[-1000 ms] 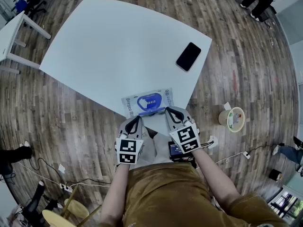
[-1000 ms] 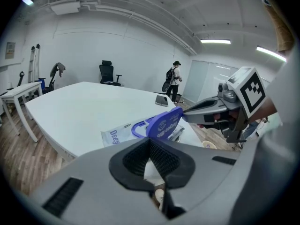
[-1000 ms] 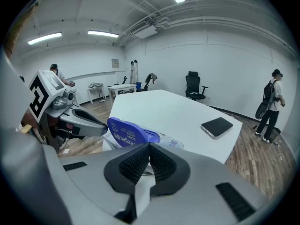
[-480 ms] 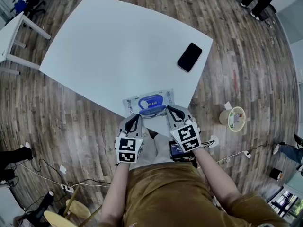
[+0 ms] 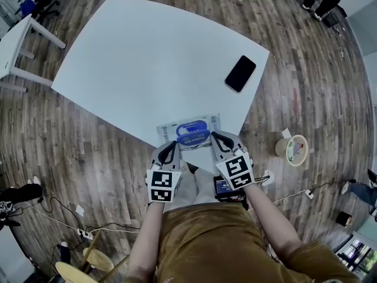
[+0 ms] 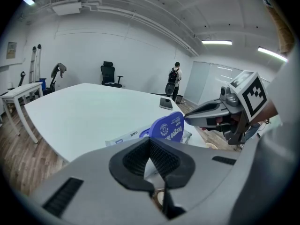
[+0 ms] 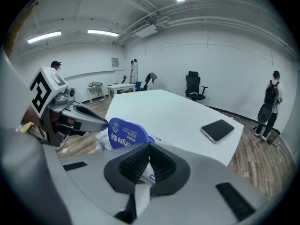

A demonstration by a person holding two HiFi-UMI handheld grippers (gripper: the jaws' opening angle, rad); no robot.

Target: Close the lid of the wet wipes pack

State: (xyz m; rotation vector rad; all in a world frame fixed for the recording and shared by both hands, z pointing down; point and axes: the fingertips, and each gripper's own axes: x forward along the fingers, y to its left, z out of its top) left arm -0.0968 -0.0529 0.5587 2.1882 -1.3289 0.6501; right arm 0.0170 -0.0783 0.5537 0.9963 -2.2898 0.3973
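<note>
The wet wipes pack (image 5: 189, 128) lies at the near edge of the white table (image 5: 147, 58). Its blue oval lid (image 6: 169, 127) stands raised, tilted up from the pack, and also shows in the right gripper view as the blue lid (image 7: 123, 132). My left gripper (image 5: 172, 148) is shut, its tip just left of the lid and near the table edge. My right gripper (image 5: 215, 137) is shut too, its tip close to the lid's right side. Neither holds anything. Whether a tip touches the lid is not clear.
A black phone (image 5: 240, 73) lies near the table's right edge. A small white desk (image 5: 17, 40) stands at far left. On the wooden floor at right sits a round container (image 5: 293, 148). A person with a backpack (image 7: 271, 102) stands far off.
The head camera has shifted a little. Both grippers stay shut at the pack's near edge, with the lid still raised between them.
</note>
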